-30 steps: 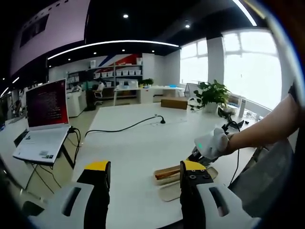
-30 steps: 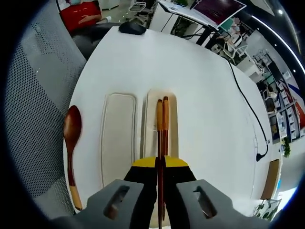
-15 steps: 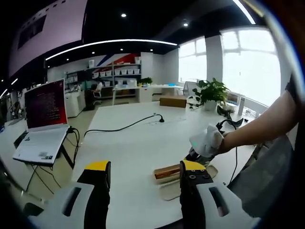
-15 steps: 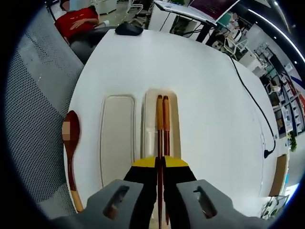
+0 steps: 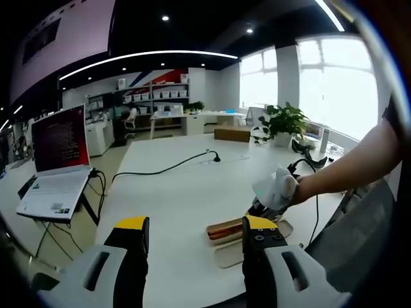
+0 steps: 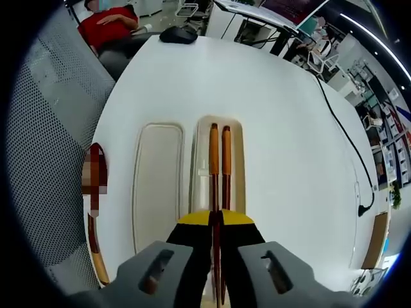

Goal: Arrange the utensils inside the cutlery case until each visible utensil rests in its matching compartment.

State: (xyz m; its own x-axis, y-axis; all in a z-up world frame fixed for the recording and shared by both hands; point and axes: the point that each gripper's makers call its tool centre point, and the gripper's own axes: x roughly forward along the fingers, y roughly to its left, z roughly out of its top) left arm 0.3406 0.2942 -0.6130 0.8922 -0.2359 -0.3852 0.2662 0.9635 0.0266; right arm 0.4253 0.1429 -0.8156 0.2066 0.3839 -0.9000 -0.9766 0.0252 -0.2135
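1. Left gripper view: left gripper (image 5: 194, 234) jaws spread wide, yellow tips apart, nothing between them; held above the white table (image 5: 173, 199)
2. Same view: cutlery case (image 5: 226, 245) lies near the table's near edge, just beyond the right-hand jaw; the far half holds something reddish-brown, the near half looks pale. A person's gloved hand (image 5: 277, 190) reaches over it from the right
3. Same view: open laptop (image 5: 56, 160) on a stand off to the left, black cable (image 5: 167, 171) running across the table, potted plant (image 5: 284, 125) at the far side
4. Right gripper view: right gripper (image 6: 216, 221) jaws nearly together, pinching the near end of the wooden chopsticks (image 6: 218, 168); the pair runs straight ahead into the case's right compartment, tips side by side
5. Same view: left compartment bare. Wooden spoon (image 6: 95, 237) lies on the table left of the case, apart from it, bowl partly blurred
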